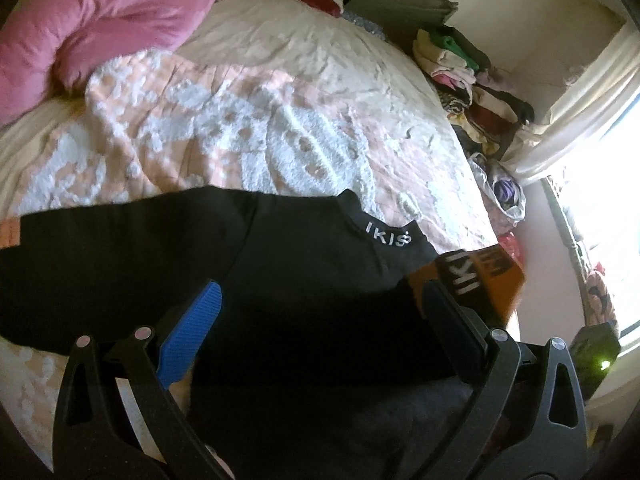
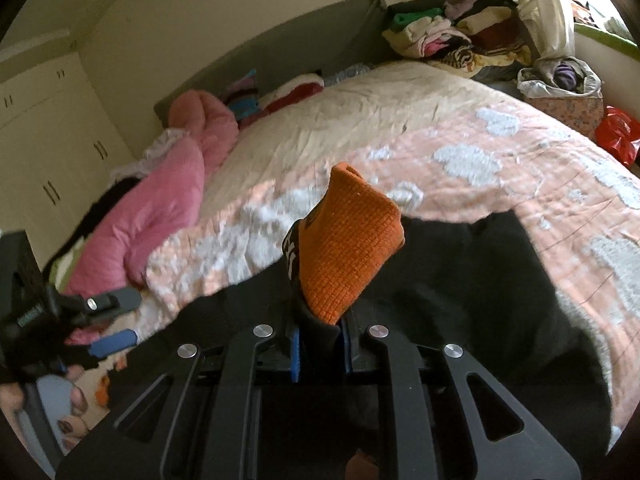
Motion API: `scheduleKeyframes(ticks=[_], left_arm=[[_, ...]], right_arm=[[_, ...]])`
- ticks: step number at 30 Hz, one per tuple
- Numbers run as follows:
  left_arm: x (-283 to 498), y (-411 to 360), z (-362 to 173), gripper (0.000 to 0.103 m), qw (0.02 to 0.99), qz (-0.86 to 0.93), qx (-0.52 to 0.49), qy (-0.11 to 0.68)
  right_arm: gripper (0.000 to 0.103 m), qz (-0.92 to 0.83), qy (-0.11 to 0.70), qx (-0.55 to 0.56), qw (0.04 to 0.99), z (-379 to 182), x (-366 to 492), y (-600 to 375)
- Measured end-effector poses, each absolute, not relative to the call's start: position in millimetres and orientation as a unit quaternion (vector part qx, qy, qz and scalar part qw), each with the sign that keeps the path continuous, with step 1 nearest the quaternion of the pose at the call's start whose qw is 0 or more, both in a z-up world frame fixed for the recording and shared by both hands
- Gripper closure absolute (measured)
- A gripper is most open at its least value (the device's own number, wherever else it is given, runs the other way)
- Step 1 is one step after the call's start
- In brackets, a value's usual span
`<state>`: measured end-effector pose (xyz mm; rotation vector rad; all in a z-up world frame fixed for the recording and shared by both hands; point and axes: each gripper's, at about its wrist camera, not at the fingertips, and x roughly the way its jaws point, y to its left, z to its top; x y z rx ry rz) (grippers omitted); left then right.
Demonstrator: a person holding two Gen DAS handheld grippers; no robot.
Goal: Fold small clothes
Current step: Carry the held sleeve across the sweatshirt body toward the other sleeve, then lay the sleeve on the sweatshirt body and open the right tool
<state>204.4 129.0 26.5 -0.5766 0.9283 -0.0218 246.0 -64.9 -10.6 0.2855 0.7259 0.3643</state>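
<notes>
A black garment (image 1: 300,260) with white lettering lies spread on the pink and white quilt (image 1: 240,128). Its orange knitted band (image 2: 348,240) stands up between the fingers of my right gripper (image 2: 320,336), which is shut on it. The same orange band (image 1: 492,276) shows at the garment's right end in the left wrist view. My left gripper (image 1: 320,292) hovers open over the black cloth, one blue pad (image 1: 192,332) on the left and the dark finger on the right, nothing between them. In the right wrist view the left gripper (image 2: 124,318) shows at the far left, also open.
A pink duvet (image 2: 160,220) lies bunched along the bed's left side. A pile of folded clothes (image 2: 452,36) sits beyond the bed by the window, with a plastic bag (image 2: 560,76) and a red bag (image 2: 616,136). White wardrobe doors (image 2: 40,120) stand at left.
</notes>
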Motion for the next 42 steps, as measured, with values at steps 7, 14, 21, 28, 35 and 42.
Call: scheduleKeyframes(ticks=[7, 14, 21, 28, 35, 42], left_arm=[[209.4, 135.2, 3.9, 0.009, 0.844, -0.008, -0.282, 0.456], [207.8, 131.1, -10.5, 0.009, 0.84, -0.02, -0.27, 0.471], [206.1, 110.1, -36.3, 0.03, 0.829, -0.031, -0.244, 0.502], [207.6, 81.5, -53.4, 0.052, 0.833, -0.017, -0.201, 0.515], [205.0, 84.1, -34.5, 0.09, 0.855, -0.022, -0.17, 0.49], [196.8, 87.5, -39.2, 0.068, 0.858, 0.017, -0.123, 0.499]], right_arm=[[0.052, 0.239, 0.37, 0.113, 0.891, -25.2, 228.0, -40.7], [0.042, 0.277, 0.382, 0.108, 0.875, -32.2, 185.8, -56.9], [0.041, 0.218, 0.393, 0.137, 0.883, -35.0, 177.9, -106.7], [0.039, 0.181, 0.389, 0.163, 0.889, -32.6, 179.4, -147.8], [0.039, 0.158, 0.395, 0.187, 0.885, -36.4, 185.0, -180.7], [0.039, 0.128, 0.399, 0.17, 0.892, -33.0, 200.1, -192.1]])
